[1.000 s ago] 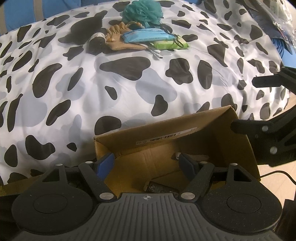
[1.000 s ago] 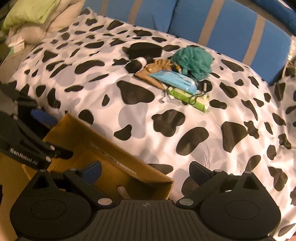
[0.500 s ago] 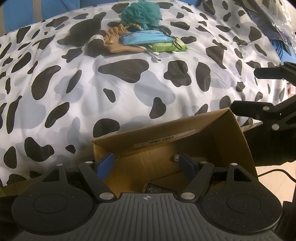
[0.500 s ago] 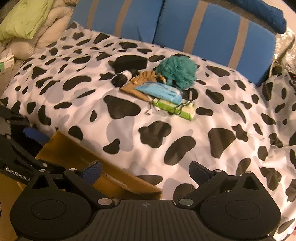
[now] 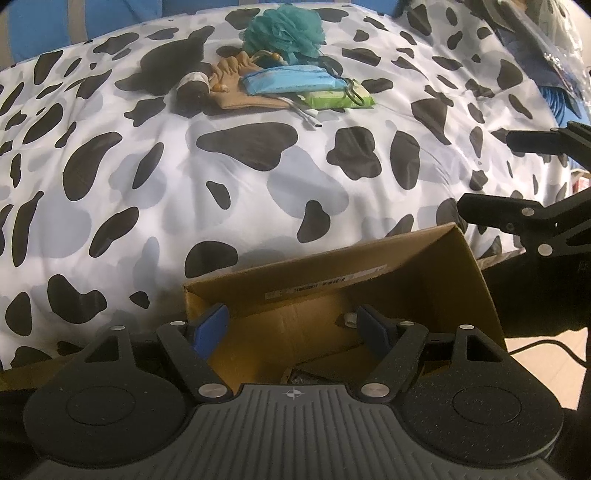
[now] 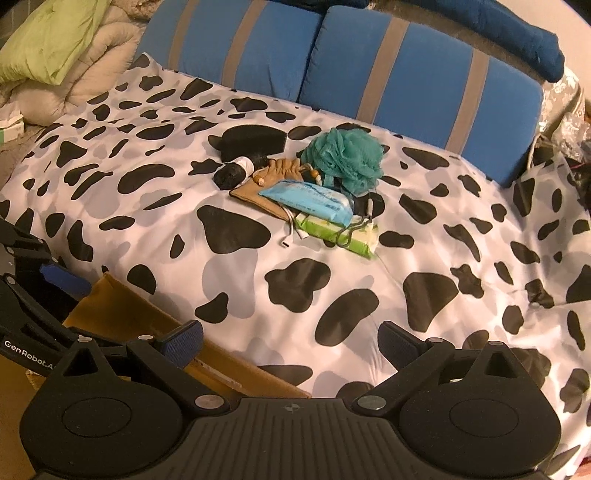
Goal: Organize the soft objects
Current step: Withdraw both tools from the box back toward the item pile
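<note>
A small pile lies on the cow-print bedspread (image 6: pixel 229 280): a teal bath pouf (image 6: pixel 345 157), a tan drawstring pouch (image 6: pixel 273 177), a blue wipes pack (image 6: pixel 310 197), a green wipes pack (image 6: pixel 343 234) and a dark roll (image 6: pixel 236 171). In the left wrist view the same pouf (image 5: pixel 284 27) and blue pack (image 5: pixel 291 79) sit far off. My left gripper (image 5: pixel 291 326) hangs open over an open cardboard box (image 5: pixel 332 280), nothing between its fingers. My right gripper (image 6: pixel 291 341) is open and empty above the bedspread near the box corner (image 6: pixel 122 306), well short of the pile.
Blue cushions with grey stripes (image 6: pixel 406 70) line the back of the bed. Folded bedding (image 6: pixel 55 48) is piled at the far left. A white cable end (image 6: pixel 291 234) lies by the pile. A few small items rest on the box floor (image 5: pixel 314 373).
The right gripper has tilted upward, so more of the cushions and the far bed shows and the box has slid to the lower left. The left gripper has stayed over the box.
</note>
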Demonstrator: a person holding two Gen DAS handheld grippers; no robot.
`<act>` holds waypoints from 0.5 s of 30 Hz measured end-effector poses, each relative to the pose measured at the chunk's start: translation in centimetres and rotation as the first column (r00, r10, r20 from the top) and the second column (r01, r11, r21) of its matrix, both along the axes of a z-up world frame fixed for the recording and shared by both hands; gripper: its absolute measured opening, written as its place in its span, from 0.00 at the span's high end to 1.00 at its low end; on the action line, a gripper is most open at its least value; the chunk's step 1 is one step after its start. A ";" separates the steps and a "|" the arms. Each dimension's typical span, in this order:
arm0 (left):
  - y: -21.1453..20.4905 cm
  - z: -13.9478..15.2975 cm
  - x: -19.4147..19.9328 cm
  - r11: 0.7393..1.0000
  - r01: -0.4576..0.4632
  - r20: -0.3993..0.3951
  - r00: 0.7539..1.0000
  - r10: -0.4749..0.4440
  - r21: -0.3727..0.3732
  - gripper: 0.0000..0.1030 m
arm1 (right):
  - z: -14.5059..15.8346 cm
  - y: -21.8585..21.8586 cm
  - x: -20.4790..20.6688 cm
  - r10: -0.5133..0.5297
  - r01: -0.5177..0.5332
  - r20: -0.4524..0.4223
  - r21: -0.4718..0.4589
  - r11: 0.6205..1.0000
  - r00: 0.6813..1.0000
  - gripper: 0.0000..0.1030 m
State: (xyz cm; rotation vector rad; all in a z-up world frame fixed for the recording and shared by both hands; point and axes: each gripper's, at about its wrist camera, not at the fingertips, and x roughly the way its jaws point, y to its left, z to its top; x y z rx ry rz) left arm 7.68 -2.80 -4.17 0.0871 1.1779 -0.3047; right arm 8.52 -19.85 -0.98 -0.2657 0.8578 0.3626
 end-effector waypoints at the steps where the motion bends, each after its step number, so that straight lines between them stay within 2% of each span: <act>1: 0.1 0.1 0.1 1.000 -0.005 0.003 1.000 0.005 -0.004 0.26 | 0.0 0.1 0.0 0.001 -0.001 0.004 0.000 1.000 1.000 0.03; 15: 2.0 1.6 2.3 0.997 -0.059 0.087 0.994 0.062 -0.039 0.26 | 0.5 0.2 1.9 0.019 -0.016 0.091 -0.038 0.999 0.996 0.03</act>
